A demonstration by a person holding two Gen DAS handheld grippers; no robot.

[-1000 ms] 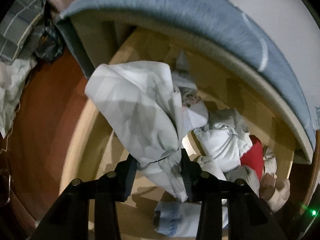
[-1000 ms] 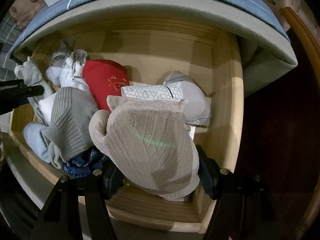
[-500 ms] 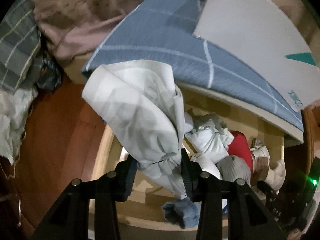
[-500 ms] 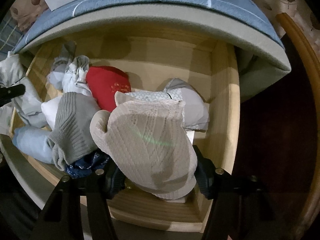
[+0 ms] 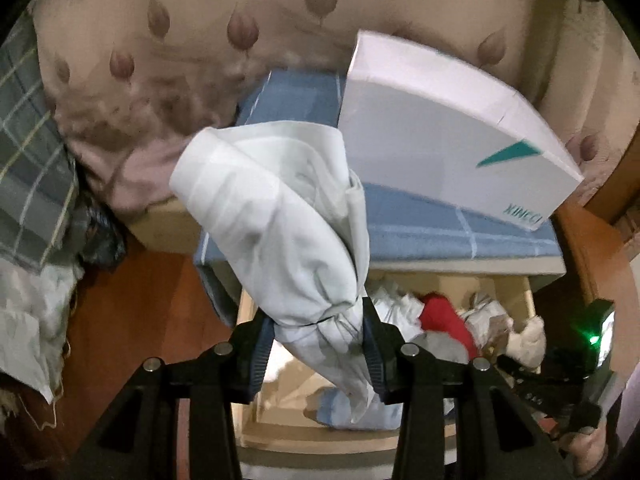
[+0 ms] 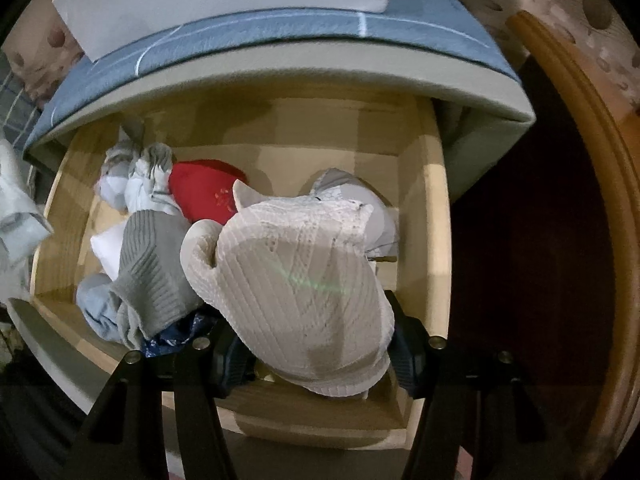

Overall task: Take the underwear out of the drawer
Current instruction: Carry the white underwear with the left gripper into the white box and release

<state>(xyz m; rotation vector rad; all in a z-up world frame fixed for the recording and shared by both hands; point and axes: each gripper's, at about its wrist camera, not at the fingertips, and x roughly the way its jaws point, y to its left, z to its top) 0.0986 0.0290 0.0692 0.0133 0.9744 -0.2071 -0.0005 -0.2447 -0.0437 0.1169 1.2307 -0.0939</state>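
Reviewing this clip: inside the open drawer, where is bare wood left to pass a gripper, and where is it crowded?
Bare wood shows along the drawer back wall, behind the red garment, and in the front right corner beside the right gripper. The left and middle are crowded: grey ribbed garment, light blue garment, and white bundles. The cream knit garment fills the gripper's span.

Pale grey underwear (image 5: 276, 220), beige knit garment (image 6: 304, 292)

Dim, slightly blurred, dark fisheye edges
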